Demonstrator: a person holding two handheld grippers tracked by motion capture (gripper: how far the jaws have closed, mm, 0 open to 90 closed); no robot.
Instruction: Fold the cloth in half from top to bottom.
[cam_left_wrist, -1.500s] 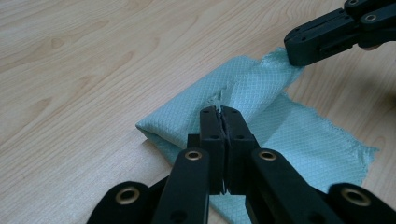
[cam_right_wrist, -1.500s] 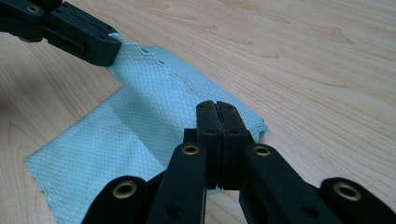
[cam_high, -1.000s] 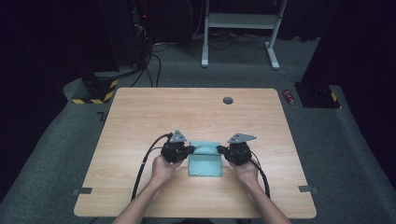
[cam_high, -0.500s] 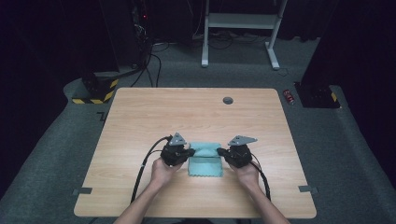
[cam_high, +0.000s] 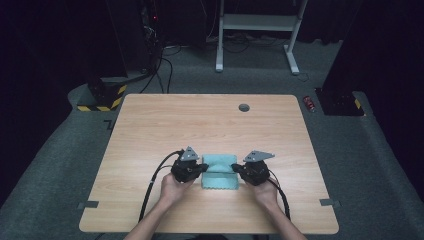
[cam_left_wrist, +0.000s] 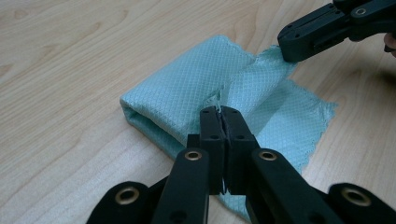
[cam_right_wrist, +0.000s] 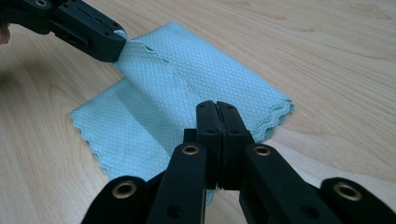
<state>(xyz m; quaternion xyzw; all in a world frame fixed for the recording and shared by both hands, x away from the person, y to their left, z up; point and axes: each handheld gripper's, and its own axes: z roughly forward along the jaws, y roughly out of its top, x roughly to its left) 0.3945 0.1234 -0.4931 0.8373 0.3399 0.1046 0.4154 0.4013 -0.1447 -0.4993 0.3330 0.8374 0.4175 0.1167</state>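
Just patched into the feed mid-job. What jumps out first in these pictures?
The teal cloth, partly folded, lies near the front edge of the bare wooden table. The left gripper and right gripper are each shut on an edge of its upper layer, one at either side, stretching it between them. Beyond the table the room is dark, with a white stand on grey carpet.

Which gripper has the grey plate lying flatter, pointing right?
The right gripper: its grey plate lies flat, tip to the right. The left gripper carries a plate that stands up as a small triangle. Both pinch the teal cloth.
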